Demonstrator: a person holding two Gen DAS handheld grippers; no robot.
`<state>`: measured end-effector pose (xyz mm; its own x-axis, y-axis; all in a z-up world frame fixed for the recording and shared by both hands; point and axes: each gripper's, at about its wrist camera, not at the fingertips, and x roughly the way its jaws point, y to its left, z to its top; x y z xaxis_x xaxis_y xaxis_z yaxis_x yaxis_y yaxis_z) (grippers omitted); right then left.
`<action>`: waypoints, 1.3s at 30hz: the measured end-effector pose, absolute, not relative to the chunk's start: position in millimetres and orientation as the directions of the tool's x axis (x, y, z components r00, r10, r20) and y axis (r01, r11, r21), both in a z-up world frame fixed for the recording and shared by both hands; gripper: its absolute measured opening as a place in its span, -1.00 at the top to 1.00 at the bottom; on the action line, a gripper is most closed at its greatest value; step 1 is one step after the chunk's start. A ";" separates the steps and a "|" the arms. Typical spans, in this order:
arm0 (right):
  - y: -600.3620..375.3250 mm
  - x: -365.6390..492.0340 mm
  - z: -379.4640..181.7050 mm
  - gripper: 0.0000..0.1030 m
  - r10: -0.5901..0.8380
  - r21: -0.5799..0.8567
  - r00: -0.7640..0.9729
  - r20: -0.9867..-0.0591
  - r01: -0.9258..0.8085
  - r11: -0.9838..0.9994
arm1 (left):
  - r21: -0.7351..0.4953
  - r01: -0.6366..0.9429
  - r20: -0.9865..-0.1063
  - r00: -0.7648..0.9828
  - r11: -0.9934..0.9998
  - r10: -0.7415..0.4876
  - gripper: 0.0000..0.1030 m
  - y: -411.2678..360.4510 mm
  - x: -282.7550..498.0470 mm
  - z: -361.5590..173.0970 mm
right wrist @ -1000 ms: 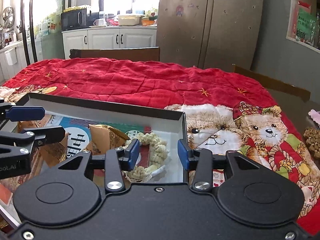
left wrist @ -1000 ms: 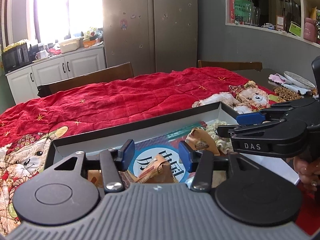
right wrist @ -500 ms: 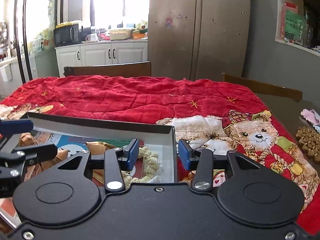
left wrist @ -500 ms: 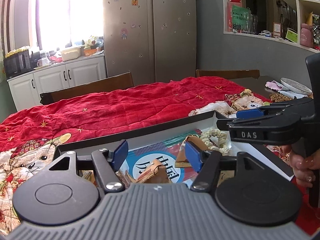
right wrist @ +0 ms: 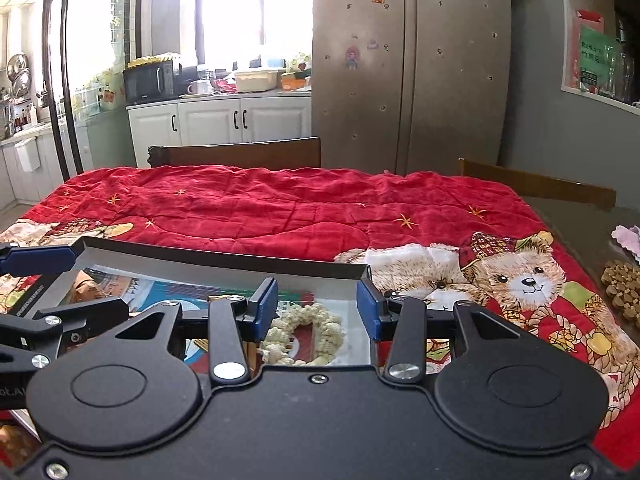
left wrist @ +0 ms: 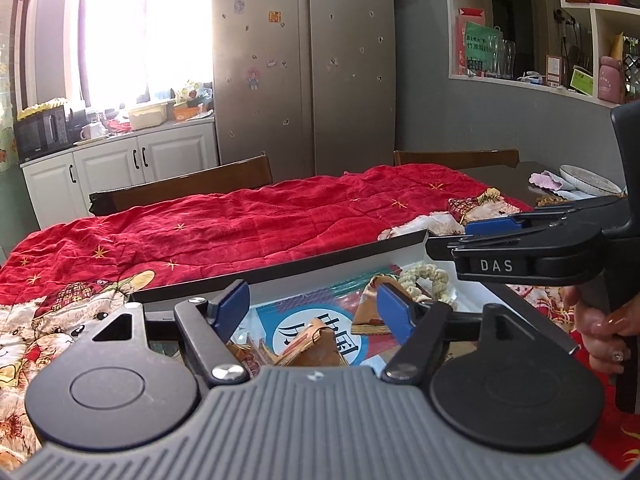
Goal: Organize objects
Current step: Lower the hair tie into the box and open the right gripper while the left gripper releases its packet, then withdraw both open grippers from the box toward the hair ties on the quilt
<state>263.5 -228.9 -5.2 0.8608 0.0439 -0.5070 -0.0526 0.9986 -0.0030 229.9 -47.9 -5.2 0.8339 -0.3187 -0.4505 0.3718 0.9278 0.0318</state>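
Box (right wrist: 224,258) with garland (right wrist: 308,332), packets (left wrist: 316,344)

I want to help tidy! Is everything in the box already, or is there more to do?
Done: the folded paper packets and the cream bead loop lie in the box. In hand: nothing; left gripper opening, right gripper open, both empty. Left: nothing loose shows on the blanket.
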 end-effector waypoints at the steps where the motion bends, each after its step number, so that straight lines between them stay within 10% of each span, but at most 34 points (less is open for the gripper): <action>1: -228.4 262.8 -4.6 0.19 0.046 -0.002 0.861 -0.506 -0.054 0.999 | 0.034 0.371 -0.449 0.835 0.928 -0.317 -0.57 -47.6 229.5 -4.8; 39: -201.9 158.3 42.3 0.13 0.172 -0.039 0.869 -0.464 -0.213 0.976 | 0.034 0.334 -0.395 0.870 0.942 -0.294 -0.72 -10.2 142.1 30.2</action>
